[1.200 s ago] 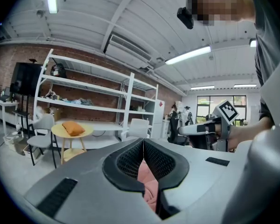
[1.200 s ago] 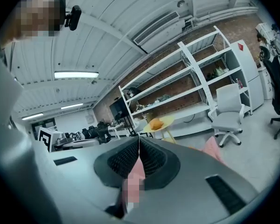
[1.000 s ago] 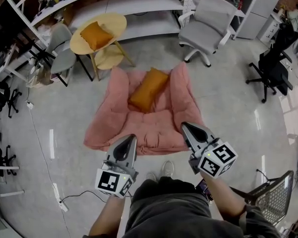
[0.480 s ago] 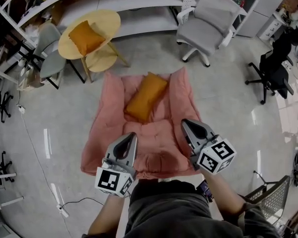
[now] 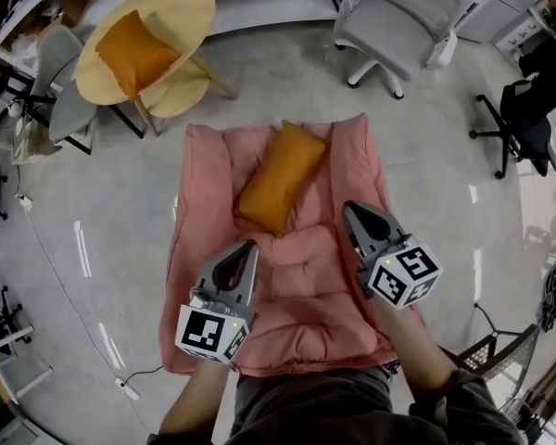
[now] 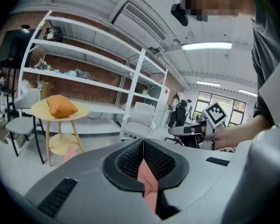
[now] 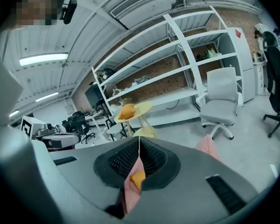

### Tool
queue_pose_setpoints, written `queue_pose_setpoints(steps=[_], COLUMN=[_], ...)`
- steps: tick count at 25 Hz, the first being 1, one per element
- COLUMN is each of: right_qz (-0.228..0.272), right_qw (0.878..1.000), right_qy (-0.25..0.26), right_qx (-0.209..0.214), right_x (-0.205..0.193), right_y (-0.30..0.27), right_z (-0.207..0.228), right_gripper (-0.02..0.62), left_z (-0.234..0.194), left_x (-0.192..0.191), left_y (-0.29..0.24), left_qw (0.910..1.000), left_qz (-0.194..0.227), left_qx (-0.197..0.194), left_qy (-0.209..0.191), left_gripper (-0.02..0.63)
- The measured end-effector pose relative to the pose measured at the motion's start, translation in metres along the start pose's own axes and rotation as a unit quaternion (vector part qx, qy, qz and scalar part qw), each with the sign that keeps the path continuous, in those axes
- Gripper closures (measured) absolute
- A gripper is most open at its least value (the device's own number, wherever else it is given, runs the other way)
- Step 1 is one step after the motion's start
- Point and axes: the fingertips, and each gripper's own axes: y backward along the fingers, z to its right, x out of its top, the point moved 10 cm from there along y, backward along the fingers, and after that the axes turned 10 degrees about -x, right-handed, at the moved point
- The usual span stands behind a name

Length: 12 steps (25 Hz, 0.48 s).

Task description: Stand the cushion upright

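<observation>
Head view: the orange cushion (image 5: 280, 178) lay on the pink floor seat (image 5: 204, 184), ahead of my left claw (image 5: 247, 248) and right claw (image 5: 350, 209), touching neither. Left gripper view: my jaws were closed on nothing. Right gripper view: jaws together, empty, the cushion lying beyond them.

Left gripper (image 5: 244, 251) and right gripper (image 5: 354, 213), held side by side ahead of the torso, pointing forward and slightly downward. Both pairs of jaws are closed tip to tip. Left forearm (image 5: 193, 404) and right forearm (image 5: 424, 364) extend behind them.
</observation>
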Motion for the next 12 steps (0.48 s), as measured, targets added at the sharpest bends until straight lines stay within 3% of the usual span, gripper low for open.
queue_pose_setpoints(steps=[12], right_qz=[-0.068], right_qw=[0.997], right_qy=[0.014], right_qx=[-0.031], right_x=[-0.067], right_y=[-0.182], right_z=[0.049], right_gripper=[0.577], left_z=[-0.085], left_x=[-0.059], left_y=[-0.063], left_qw=[0.9984], left_qz=[-0.03], left_qx=[-0.008], left_qy=[0.046], left_gripper=[0.595])
